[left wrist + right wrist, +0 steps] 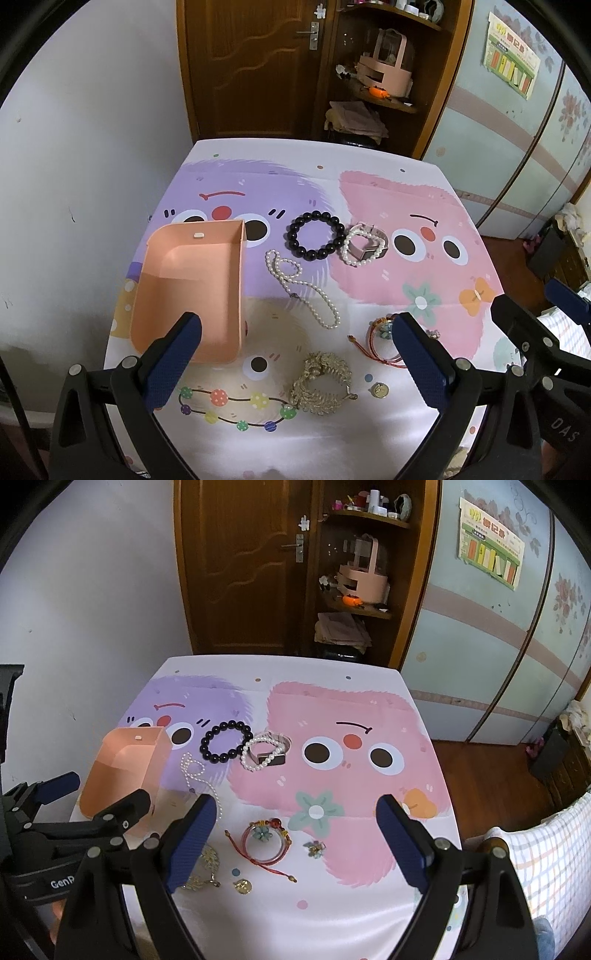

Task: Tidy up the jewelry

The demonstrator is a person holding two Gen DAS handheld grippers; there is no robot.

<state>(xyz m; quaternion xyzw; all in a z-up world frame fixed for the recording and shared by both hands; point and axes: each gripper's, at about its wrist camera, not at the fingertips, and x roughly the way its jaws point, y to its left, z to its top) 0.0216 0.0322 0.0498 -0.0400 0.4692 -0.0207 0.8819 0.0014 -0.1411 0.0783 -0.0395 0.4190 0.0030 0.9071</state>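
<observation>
Left gripper (96,794) reads "GenR", right gripper (532,306) "DAS"

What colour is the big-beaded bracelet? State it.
Black, glossy: the beaded bracelet shows best in the left wrist view.

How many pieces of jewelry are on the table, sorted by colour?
Black: 1, bead bracelet
White pearl: 2, bracelet, long necklace
Gold: 2, chain piece, round pendant
Red: 1, cord bracelets bundle
Teal and gold: 1, small flower charm
Silver: 1, watch
Total: 8
</observation>
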